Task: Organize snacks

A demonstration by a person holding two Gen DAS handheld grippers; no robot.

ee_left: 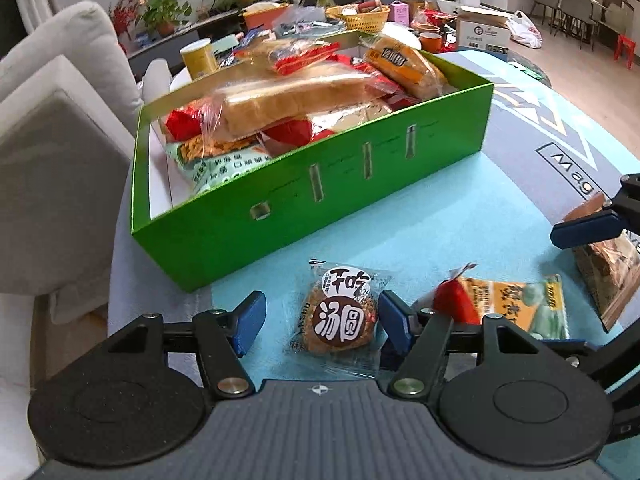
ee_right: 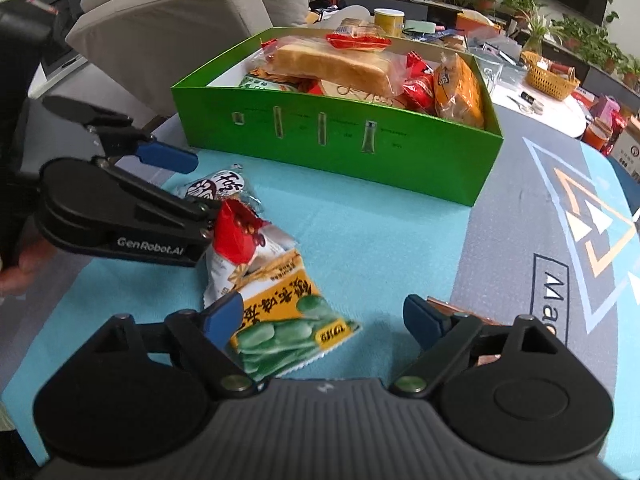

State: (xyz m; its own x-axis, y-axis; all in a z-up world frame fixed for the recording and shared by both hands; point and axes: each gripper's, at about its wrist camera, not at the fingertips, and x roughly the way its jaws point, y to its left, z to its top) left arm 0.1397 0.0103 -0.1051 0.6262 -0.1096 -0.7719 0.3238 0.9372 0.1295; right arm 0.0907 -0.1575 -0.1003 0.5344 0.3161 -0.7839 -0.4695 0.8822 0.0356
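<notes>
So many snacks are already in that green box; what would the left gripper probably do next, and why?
Probably close on the round brown cake in its clear wrapper. The left gripper is open with its blue pads either side of the cake, not pressing it, and the cake lies on the blue tablecloth outside the green cardboard box.

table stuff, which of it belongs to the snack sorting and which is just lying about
Part of the job:
green box
round cake packet
green bean packet
red and white packet
brown packet

Just lying about:
yellow basket
yellow can
potted plants
sofa
</notes>
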